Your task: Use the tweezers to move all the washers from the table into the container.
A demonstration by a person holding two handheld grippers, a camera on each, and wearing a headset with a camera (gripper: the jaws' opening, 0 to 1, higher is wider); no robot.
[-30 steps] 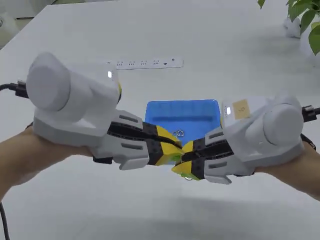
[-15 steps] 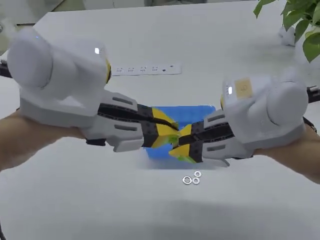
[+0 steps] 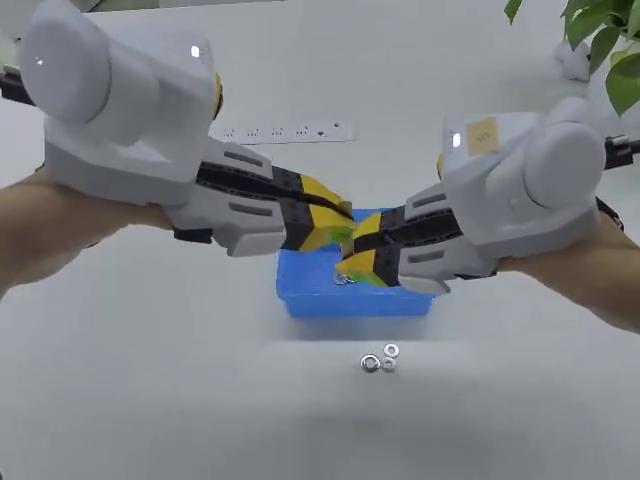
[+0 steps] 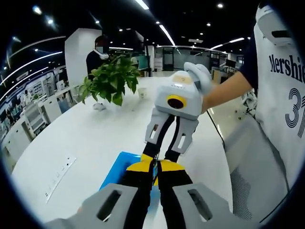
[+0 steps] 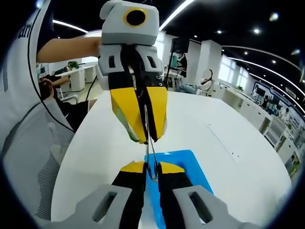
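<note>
A: Where your two grippers meet nose to nose, your right gripper (image 3: 358, 262) has its jaws pressed together on the tweezers (image 5: 150, 152). In the right gripper view their thin metal legs stand up between the yellow tips.

B: Your left gripper (image 3: 338, 228) comes at them from the opposite side. Its jaws are drawn in too, with the other end of the tweezers pinched between them.

A: The blue container (image 3: 300, 300) sits straight below both sets of tips. One washer (image 3: 343, 278) shows just under your right gripper's tips, over the container's floor. Whether the tweezers hold it or it lies in the container, I cannot tell.

B: You have three more washers (image 3: 371, 363) in a tight cluster on the white table (image 3: 150, 400). They lie on your side of the container, nearer you than the tips and apart from them.

A: Beyond your grippers a white power strip (image 3: 280, 132) lies flat on the table, and off past your right gripper there are green plant leaves (image 3: 600, 40).
</note>
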